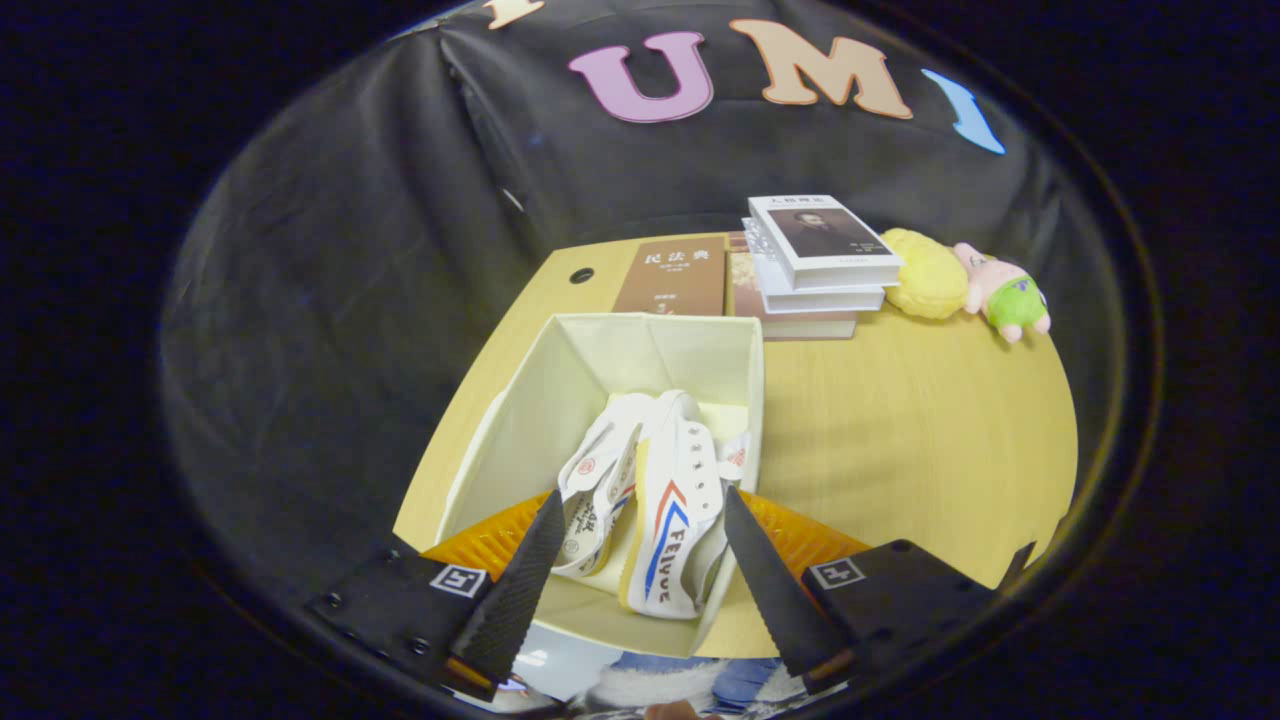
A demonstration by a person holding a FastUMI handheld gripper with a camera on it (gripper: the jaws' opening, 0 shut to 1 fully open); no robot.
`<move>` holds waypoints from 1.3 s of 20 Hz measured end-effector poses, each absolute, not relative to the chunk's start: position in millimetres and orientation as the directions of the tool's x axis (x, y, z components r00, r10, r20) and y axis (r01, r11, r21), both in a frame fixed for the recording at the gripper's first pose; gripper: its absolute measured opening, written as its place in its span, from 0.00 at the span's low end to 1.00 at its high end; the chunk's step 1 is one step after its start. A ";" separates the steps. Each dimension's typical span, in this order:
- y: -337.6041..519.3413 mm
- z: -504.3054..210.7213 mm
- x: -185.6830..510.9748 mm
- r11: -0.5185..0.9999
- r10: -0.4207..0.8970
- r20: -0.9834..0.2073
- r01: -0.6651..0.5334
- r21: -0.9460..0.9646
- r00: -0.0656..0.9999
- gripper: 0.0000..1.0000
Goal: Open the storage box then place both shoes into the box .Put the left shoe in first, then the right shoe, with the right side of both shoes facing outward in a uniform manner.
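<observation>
Mount: rides on the gripper (645,515), fisheye, fingers rising from below with a wide gap between them.
Height: above the table (900,420), tilted steeply down and forward.
Facing: along the fingers toward the booth's cloth wall (350,250) at the table's far edge.
Nearness: close over the box (520,420), looking into its open top; shoes (650,490) between and just ahead of the fingers.
Far field: books (800,265) and plush toys (970,280) beyond the box.
</observation>
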State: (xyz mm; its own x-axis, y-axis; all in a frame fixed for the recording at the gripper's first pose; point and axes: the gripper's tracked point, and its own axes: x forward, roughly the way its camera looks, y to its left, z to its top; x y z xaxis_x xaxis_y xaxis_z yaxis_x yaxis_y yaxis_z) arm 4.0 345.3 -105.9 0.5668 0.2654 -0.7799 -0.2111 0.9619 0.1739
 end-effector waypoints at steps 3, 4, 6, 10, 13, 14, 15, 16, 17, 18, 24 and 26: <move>339.0 -91.3 -18.5 0.930 0.363 -0.747 -0.264 0.255 0.557 1.00; 335.4 -85.0 -22.7 0.920 0.390 -0.727 -0.274 0.280 0.565 1.00; 319.3 -67.7 -27.6 0.905 0.425 -0.677 -0.291 0.310 0.601 1.00; 280.4 -34.0 -28.4 0.880 0.474 -0.529 -0.373 0.294 0.704 1.00; 224.2 -13.9 -12.2 0.926 0.378 -0.388 -0.343 0.157 0.841 1.00; 208.1 -8.5 -9.4 0.938 0.346 -0.346 -0.326 0.116 0.872 1.00; 195.4 -4.3 -7.5 0.948 0.318 -0.313 -0.309 0.080 0.895 1.00; 182.9 -0.6 -4.1 0.957 0.288 -0.276 -0.287 0.046 0.917 1.00; 169.4 3.8 0.5 0.964 0.261 -0.239 -0.266 0.008 0.935 1.00; 157.2 6.6 3.7 0.970 0.229 -0.205 -0.240 -0.033 0.952 1.00; 136.6 -12.2 7.4 0.964 0.193 -0.136 -0.214 -0.158 0.972 1.00; 138.3 -26.7 13.6 0.966 0.207 -0.150 -0.227 -0.128 0.967 1.00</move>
